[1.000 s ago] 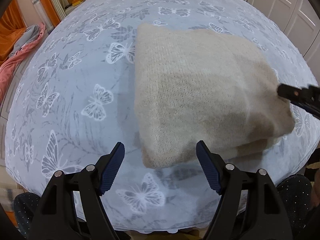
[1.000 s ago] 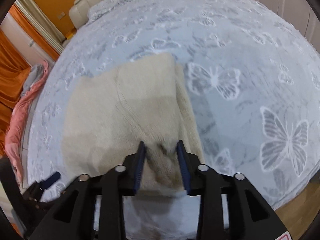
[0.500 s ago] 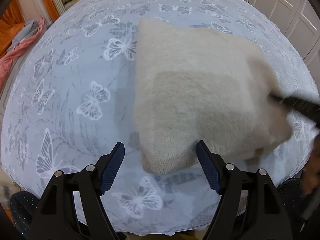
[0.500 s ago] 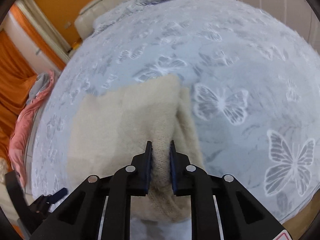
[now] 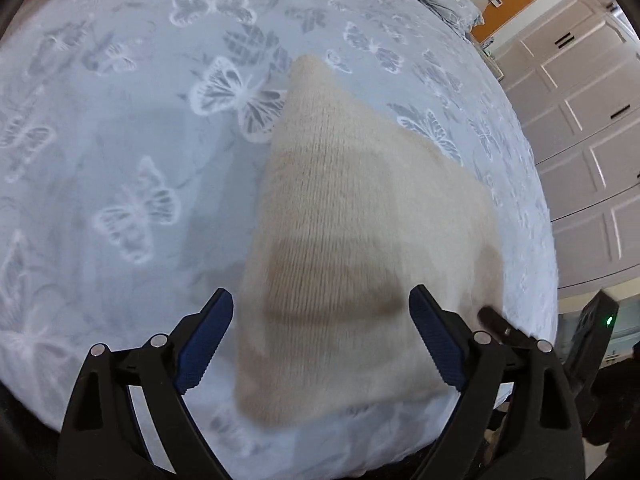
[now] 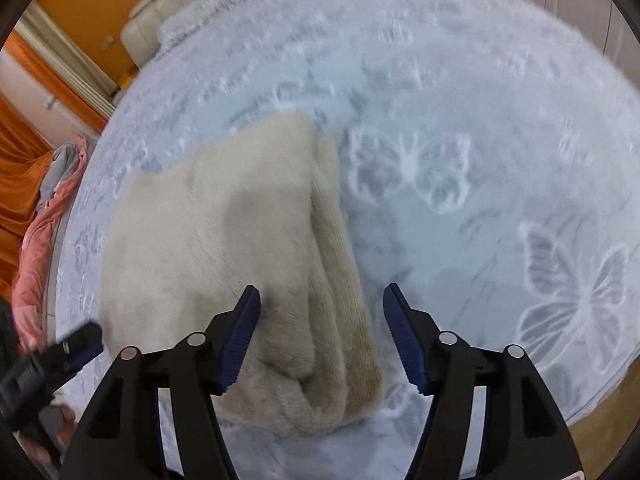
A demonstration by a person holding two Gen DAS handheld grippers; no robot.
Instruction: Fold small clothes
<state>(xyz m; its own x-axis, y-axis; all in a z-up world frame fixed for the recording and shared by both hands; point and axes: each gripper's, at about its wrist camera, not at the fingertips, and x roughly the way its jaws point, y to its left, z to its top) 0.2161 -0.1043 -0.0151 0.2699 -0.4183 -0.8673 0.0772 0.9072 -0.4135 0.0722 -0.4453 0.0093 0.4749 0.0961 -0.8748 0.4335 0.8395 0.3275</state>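
A folded cream knit sweater [image 5: 360, 248] lies on the butterfly-print bedspread [image 5: 120, 168] near the front edge of the bed. It also shows in the right wrist view [image 6: 224, 264], with its layered folded edge on the right side. My left gripper [image 5: 320, 340] is open, its jaws spread wide over the sweater's near end. My right gripper [image 6: 320, 336] is open, its jaws standing apart over the sweater's near right corner, holding nothing. The right gripper's tip [image 5: 492, 316] shows in the left view at the sweater's right edge.
The bedspread also fills the right wrist view [image 6: 500, 160]. White wardrobe doors [image 5: 592, 128] stand to the right of the bed. A pink and grey garment [image 6: 44, 232] hangs off the bed's left side by orange curtains. A headboard [image 6: 160, 20] is at the far end.
My right gripper, shut on the sweater's corner half a second ago, has opened and let go. My left gripper moved in closer over the sweater and turned toward the right.
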